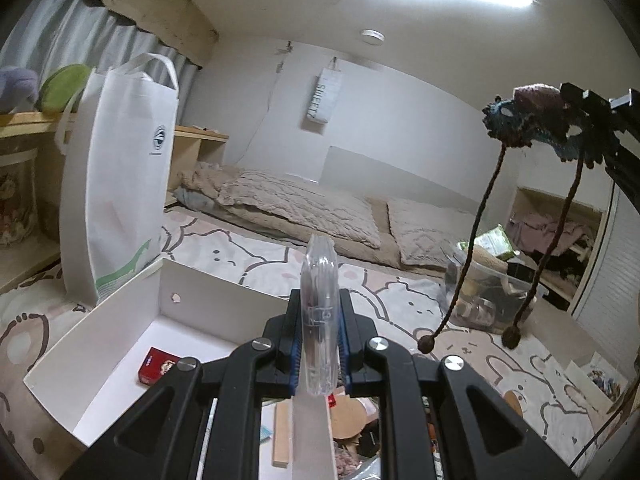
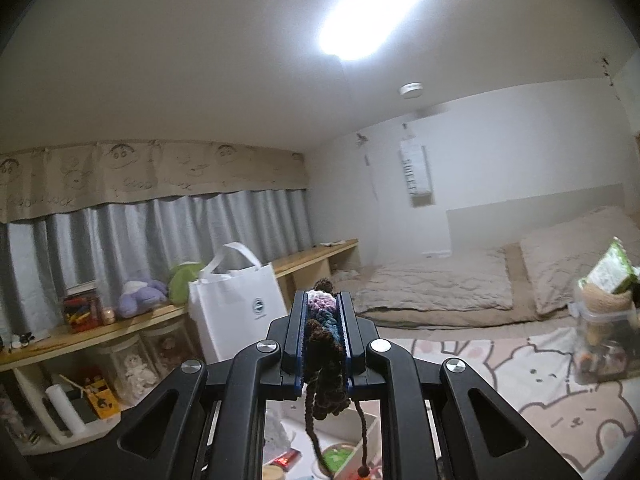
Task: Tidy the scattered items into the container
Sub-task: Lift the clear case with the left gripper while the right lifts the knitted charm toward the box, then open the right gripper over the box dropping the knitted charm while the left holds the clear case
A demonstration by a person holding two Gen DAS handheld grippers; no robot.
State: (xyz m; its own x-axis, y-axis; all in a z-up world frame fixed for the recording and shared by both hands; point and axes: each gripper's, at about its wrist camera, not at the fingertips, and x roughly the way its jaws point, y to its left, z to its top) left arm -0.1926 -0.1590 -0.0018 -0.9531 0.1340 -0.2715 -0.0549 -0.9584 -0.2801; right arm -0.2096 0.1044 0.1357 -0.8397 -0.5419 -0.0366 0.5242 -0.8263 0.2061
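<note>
Mid-carry: left tool [image 1: 319, 354] clamped on clear plastic case [image 1: 319, 312] above white box [image 1: 100, 344]; right tool [image 2: 322, 334] clamped on crocheted piece [image 2: 325, 344], cords dangling. Next: lowering each over the box, then releasing

A: Where is the left wrist camera looking from?

B: It is sitting just behind its own fingers, tilting slightly down over the white box [image 1: 132, 300] close below.

A: And the right?

B: It is facing level across the room, higher up. Both are taking in the white tote bag [image 1: 120, 184] [image 2: 236, 300] and the bedding [image 1: 304, 208] [image 2: 436, 284].
</note>
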